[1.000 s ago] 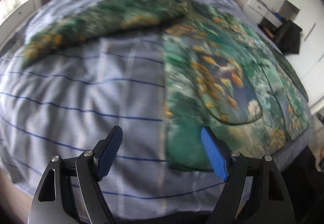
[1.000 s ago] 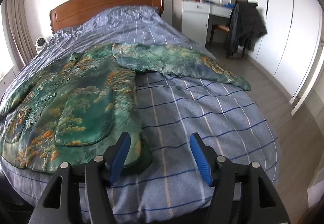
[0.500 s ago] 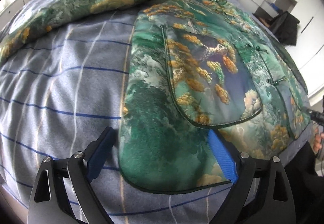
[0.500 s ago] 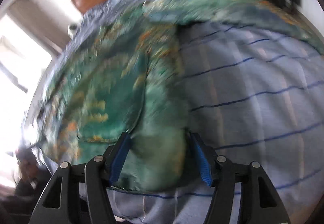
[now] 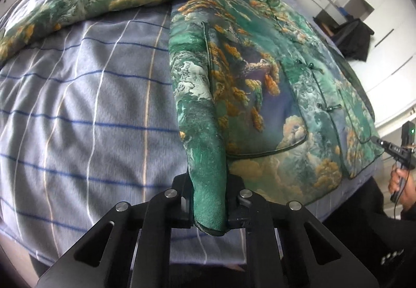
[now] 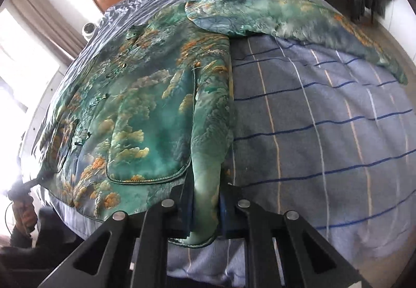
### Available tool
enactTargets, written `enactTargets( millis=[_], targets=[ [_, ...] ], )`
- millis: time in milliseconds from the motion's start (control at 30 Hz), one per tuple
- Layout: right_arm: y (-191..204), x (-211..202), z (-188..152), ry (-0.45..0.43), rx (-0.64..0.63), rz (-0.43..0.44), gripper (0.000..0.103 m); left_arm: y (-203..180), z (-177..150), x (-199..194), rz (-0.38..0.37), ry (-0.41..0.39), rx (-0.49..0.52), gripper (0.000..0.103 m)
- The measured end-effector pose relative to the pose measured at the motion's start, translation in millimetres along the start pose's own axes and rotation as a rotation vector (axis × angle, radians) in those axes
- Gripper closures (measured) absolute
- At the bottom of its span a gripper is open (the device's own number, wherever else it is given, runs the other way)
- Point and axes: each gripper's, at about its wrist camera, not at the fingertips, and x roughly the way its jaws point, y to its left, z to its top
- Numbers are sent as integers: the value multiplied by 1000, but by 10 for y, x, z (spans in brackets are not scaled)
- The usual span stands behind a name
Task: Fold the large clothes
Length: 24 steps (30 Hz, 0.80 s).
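1. The left claw (image 5: 208, 206) is clenched on the jacket's (image 5: 260, 85) hem corner; its jaws have just been closing, and a ridge of brocade stands up between them.
2. The right claw (image 6: 205, 212) has likewise just closed on the opposite hem corner, fabric bunched between its jaws. Gripping both bottom corners probably prepares lifting the hem toward the collar.
3. Ahead of each claw the jacket lies flat, front up, on the striped bed (image 6: 325, 132), its sleeves (image 6: 299, 17) spread sideways beyond.
4. The pads are buried in cloth, so how many layers are pinched cannot be told; the window side is washed out by glare.
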Motion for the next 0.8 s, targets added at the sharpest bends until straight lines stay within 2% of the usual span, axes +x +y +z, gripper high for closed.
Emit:
enactTargets(
  millis=[133,267,400,467,500,567,667,733,800],
  targets=[
    [-3,-70,-36,16,-9,-10,88,12,-124,-91,9,15,10,90],
    [-81,-154,-220,21,3,-13,89,-22,-206,-80,45,17,33,90],
    [-97,43,-277,1,21,-50,89,-44,-116,57,95,7,42,86],
    [-127,77,-261,-22,42,-65,86,-76,-80,71,142,-11,53,68],
    [-135,94,-241,-36,54,-74,83,-94,-87,44,161,-25,60,62],
    [-124,101,-214,-48,61,-107,72,-139,-219,-83,171,-64,59,35],
    [-112,-17,-258,-80,78,-143,64,-177,-307,-321,192,-140,41,18],
    [-124,-190,-271,-126,84,-184,63,-212,-315,-473,237,-206,39,11],
    [-126,-350,-307,-166,82,-216,56,-246,-330,-650,297,-291,36,4]
  ],
)
